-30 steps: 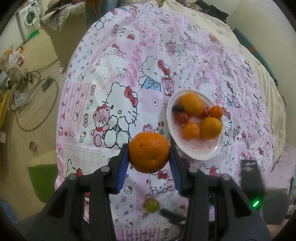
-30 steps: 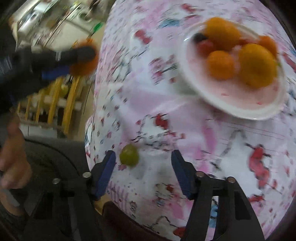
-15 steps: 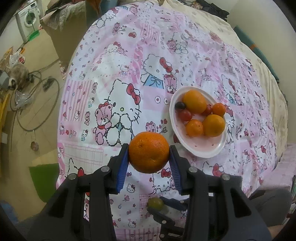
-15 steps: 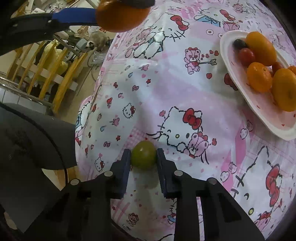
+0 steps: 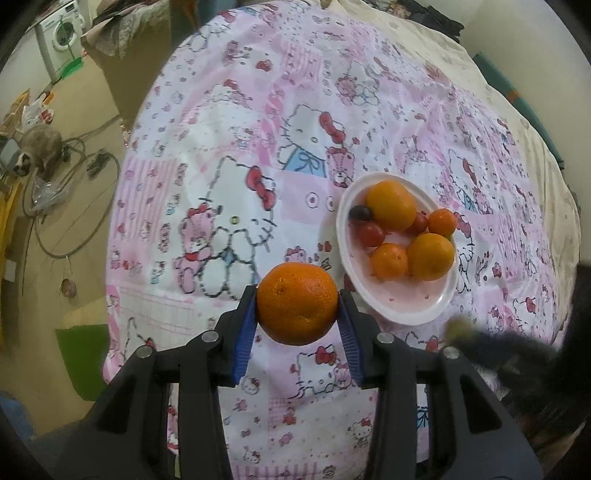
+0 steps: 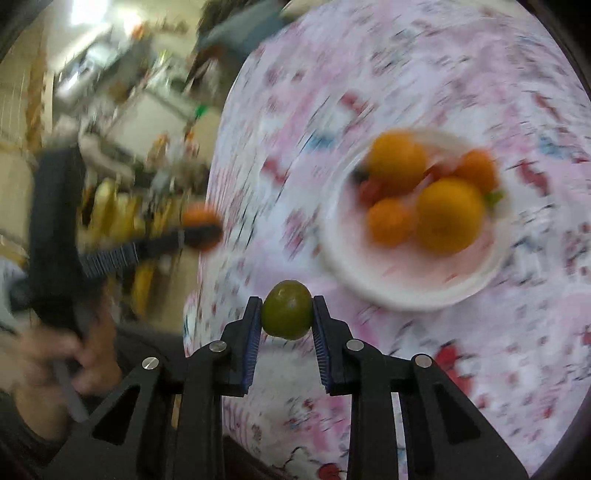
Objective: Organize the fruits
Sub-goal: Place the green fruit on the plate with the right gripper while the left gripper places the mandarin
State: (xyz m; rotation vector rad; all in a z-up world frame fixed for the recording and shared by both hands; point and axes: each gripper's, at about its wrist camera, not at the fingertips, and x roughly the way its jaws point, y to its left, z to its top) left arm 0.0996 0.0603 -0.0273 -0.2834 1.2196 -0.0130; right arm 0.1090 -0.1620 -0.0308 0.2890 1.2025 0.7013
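My left gripper [image 5: 297, 309] is shut on a large orange [image 5: 297, 303] and holds it above the cloth, just left of the white plate [image 5: 399, 308]. The plate holds several oranges [image 5: 391, 204] and small red fruits [image 5: 371, 235]. My right gripper [image 6: 287, 312] is shut on a small green fruit [image 6: 287, 309], lifted off the cloth just short of the plate [image 6: 406, 291]. The right wrist view is blurred by motion. The left gripper with its orange [image 6: 201, 221] shows there at the left. The right gripper shows blurred in the left wrist view [image 5: 458, 334].
The pink cartoon-print cloth [image 5: 229, 155] covers a bed. Its left edge drops to a floor with cables [image 5: 66, 206] and a washing machine [image 5: 61, 35] beyond. A wall runs along the far right.
My right gripper closed on the green fruit, lifted it off the cloth and swung it toward the plate. My left gripper kept its orange and barely moved.
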